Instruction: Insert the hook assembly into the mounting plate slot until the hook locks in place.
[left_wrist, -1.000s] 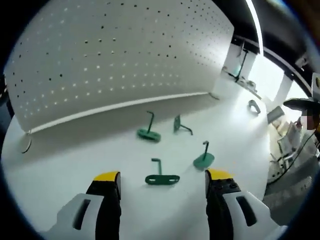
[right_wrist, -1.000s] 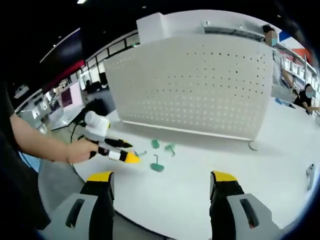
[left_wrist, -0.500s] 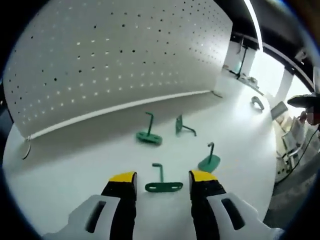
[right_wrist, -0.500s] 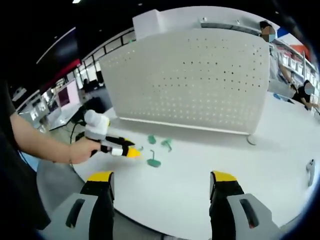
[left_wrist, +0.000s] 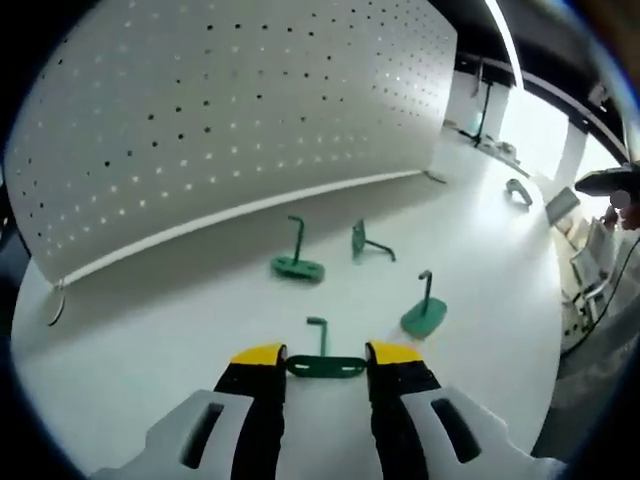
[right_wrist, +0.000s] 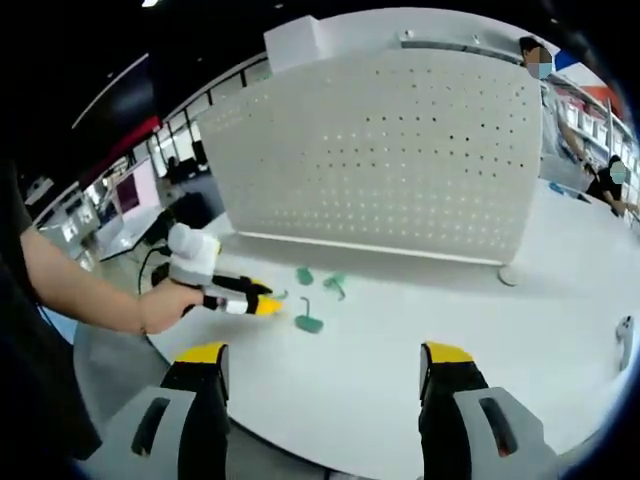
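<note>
Left gripper has closed in over the last second: jaws were wide and short of the nearest hook, now narrowed to either end of its flat base. Contact likely, not certain; the hook still lies on the bench.

Nearest hook: green, flat slotted base lying crosswise between the yellow tips, thin bent stem rising just beyond them.

Ahead and slightly right: second hook, base down, stem upright. Farther ahead: third hook and fourth hook, near the foot of the white perforated mounting plate, which stands upright across the bench.

Right gripper: jaws wide, holding nothing, held well back from the parts, which sit ahead and to its left.

Handling, by judgement: small painted metal, light, stiff, smooth. Likely to skid or twist under a loose pinch. Take hold across the flat base, leaving the stem free to enter a plate hole.
</note>
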